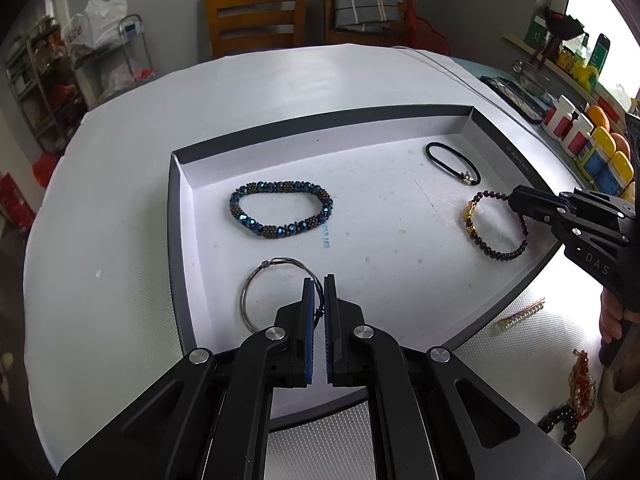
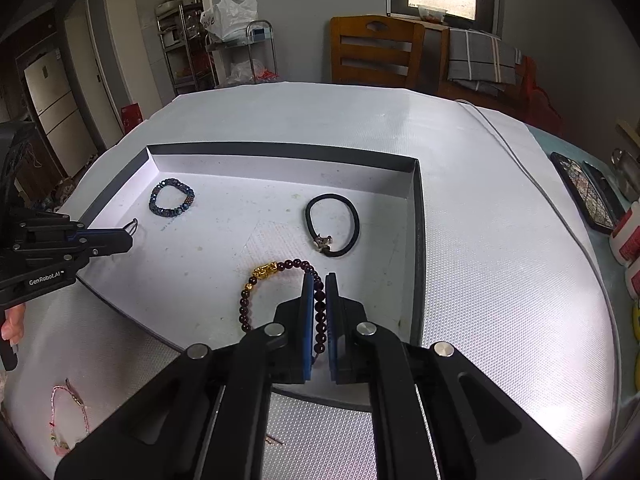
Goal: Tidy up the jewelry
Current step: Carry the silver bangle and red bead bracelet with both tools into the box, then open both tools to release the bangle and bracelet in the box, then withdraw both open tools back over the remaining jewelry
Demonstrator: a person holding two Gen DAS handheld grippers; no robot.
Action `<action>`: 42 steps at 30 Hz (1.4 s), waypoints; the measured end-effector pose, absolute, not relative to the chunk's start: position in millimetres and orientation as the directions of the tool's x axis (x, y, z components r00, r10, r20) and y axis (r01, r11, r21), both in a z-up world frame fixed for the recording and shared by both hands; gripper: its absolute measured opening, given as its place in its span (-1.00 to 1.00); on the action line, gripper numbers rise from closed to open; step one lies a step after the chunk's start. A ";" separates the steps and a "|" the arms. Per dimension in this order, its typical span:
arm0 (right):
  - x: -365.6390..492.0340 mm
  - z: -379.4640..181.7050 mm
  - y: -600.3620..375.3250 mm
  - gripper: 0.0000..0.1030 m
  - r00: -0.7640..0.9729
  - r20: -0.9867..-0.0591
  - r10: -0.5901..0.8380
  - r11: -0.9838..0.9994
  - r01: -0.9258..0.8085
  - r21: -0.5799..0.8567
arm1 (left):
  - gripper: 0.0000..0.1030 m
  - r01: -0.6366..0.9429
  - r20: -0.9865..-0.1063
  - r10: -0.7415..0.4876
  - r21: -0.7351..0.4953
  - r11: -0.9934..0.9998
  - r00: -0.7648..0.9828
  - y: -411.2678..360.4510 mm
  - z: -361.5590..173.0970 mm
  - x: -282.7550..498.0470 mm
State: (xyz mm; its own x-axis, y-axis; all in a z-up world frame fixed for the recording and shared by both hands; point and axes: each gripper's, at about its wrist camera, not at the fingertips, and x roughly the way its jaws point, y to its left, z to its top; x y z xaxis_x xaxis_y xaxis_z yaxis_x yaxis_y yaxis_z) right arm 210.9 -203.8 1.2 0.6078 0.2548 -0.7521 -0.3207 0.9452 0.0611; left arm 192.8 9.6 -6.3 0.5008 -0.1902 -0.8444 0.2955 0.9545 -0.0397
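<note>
A shallow white tray with dark walls lies on the table. In it are a blue beaded bracelet and a black cord bracelet. My left gripper is shut on the cord of a thin silver bangle at the tray's near left. My right gripper is shut on a dark red bead bracelet with gold charms at the tray's near right.
Outside the tray lie a pearl hair clip, a gold and red chain pile, black beads and a pink string bracelet. Bottles and a phone stand at the table's right. Chairs are behind.
</note>
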 end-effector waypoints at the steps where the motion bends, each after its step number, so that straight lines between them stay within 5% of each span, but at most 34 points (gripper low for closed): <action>1: 211.1 0.7 -204.4 -0.89 0.609 -0.752 0.252 0.946 -0.320 0.058 | -0.91 0.297 -0.845 -0.190 -0.039 0.954 0.499 9.2 -7.0 192.9; 12: 212.9 -2.1 -204.4 -0.89 0.607 -0.754 0.251 0.945 -0.322 0.055 | -0.82 0.287 -0.840 -0.206 -0.063 0.956 0.503 11.0 -7.1 193.0; 16: 207.2 8.1 -205.2 -0.63 0.631 -0.730 0.264 0.945 -0.320 0.065 | -0.25 0.286 -0.812 -0.218 -0.066 0.956 0.541 11.1 6.1 183.7; 19: 199.5 21.1 -208.9 -0.56 0.652 -0.710 0.267 0.948 -0.309 0.072 | -0.23 0.292 -0.797 -0.229 -0.069 0.954 0.558 11.8 18.1 174.2; 22: 186.7 36.9 -217.2 -0.03 0.674 -0.685 0.277 0.951 -0.296 0.093 | -0.01 0.300 -0.774 -0.238 -0.066 0.952 0.586 13.6 32.0 160.0; 31: 149.6 61.5 -234.5 0.62 0.688 -0.667 0.287 0.951 -0.288 0.113 | 0.53 0.278 -0.727 -0.244 -0.076 0.958 0.642 25.0 50.7 115.8; 37: 126.9 64.9 -230.5 0.88 0.693 -0.667 0.274 0.952 -0.293 0.086 | 0.67 0.288 -0.707 -0.232 -0.042 0.957 0.668 22.6 55.8 89.5; 42: 109.2 64.7 -227.4 0.89 0.691 -0.673 0.263 0.951 -0.301 0.063 | 0.73 0.301 -0.696 -0.244 -0.042 0.953 0.675 21.8 59.0 74.4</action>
